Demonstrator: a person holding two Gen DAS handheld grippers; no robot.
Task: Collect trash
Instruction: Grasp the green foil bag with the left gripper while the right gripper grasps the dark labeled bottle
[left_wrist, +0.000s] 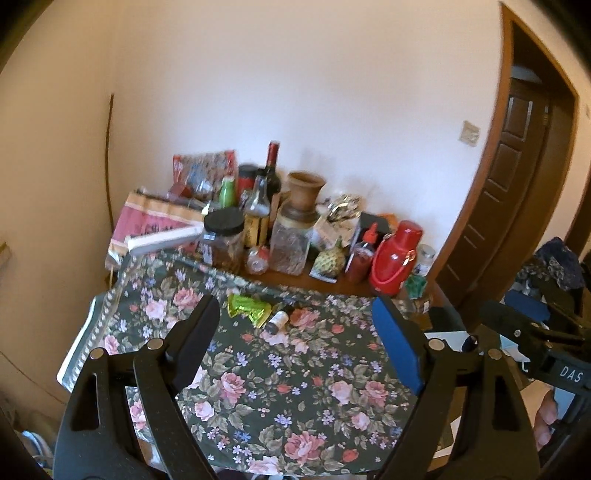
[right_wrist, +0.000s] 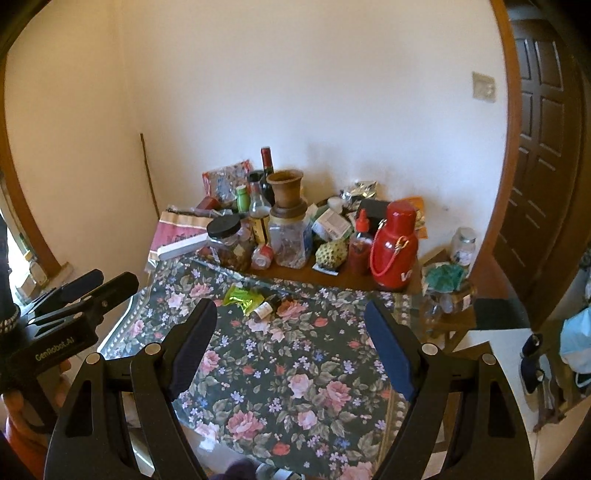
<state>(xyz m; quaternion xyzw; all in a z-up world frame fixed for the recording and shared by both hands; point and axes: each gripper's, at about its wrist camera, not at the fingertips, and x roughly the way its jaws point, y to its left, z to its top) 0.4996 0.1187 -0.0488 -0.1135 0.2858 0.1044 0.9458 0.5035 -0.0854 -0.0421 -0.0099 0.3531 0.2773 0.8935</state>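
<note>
Both my grippers hang over the floral tablecloth, jaws spread wide, nothing held in either. Left gripper in its own cam; right gripper likewise.

What differs btw views: left wrist cam catches the right gripper at far right edge, w/ blue pad and my fingers on the handle. Right wrist cam catches the left gripper at far left edge, black, w/ my hand under it. Right cam also shows a glass jar and a green crumpled thing past the red thermos more clearly, plus floor and door at right.

Trash: green wrapper and small bottle lie side by side on the cloth, touching or nearly so, well ahead of my fingertips, a bit left of center btw the pads. Behind them, the clutter of jars and bottles by the wall.

Bottle lies on its side, long axis diagonal, dark cap end toward near-left; other end blurry. Wrapper is crumpled, long axis running left-right, slightly slanted.
</note>
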